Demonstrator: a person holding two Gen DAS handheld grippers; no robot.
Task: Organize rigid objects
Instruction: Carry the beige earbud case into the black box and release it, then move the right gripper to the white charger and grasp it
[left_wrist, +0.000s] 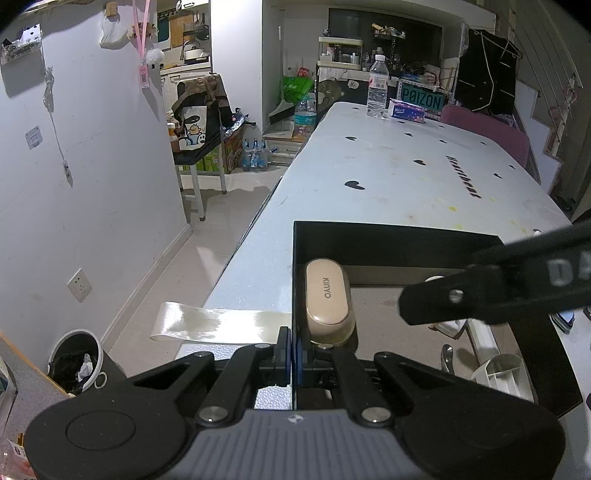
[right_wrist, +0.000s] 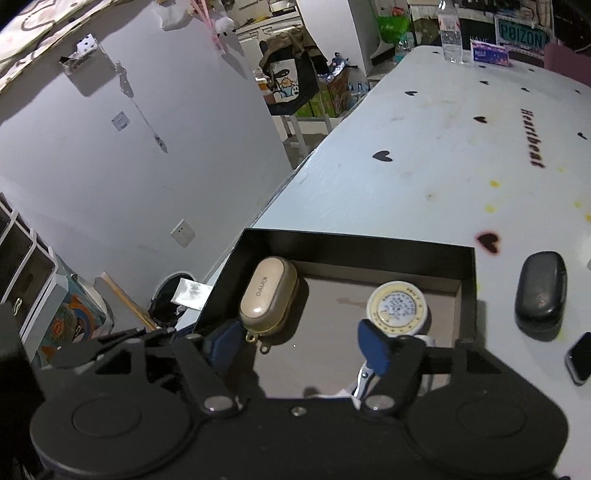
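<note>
The beige earbud case (right_wrist: 266, 295) marked KINYO is lying inside the black box (right_wrist: 354, 242), at its left wall, and the round white tin (right_wrist: 397, 305) is sitting to its right, so part of the sorting looks done. The dark case (right_wrist: 541, 290) and a phone (right_wrist: 581, 356) are still waiting on the table (right_wrist: 406, 177), right of the box. The right gripper (right_wrist: 299, 347) is standing released over the box, grasping nothing. The left gripper (left_wrist: 293, 356) is clenched on the box's near left wall.

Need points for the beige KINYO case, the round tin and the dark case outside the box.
beige KINYO case (right_wrist: 266, 295), right wrist view, middle of its lid.
round tin (right_wrist: 398, 305), right wrist view, centre of its printed top.
dark case (right_wrist: 541, 290), right wrist view, middle of its top, on the table.
</note>
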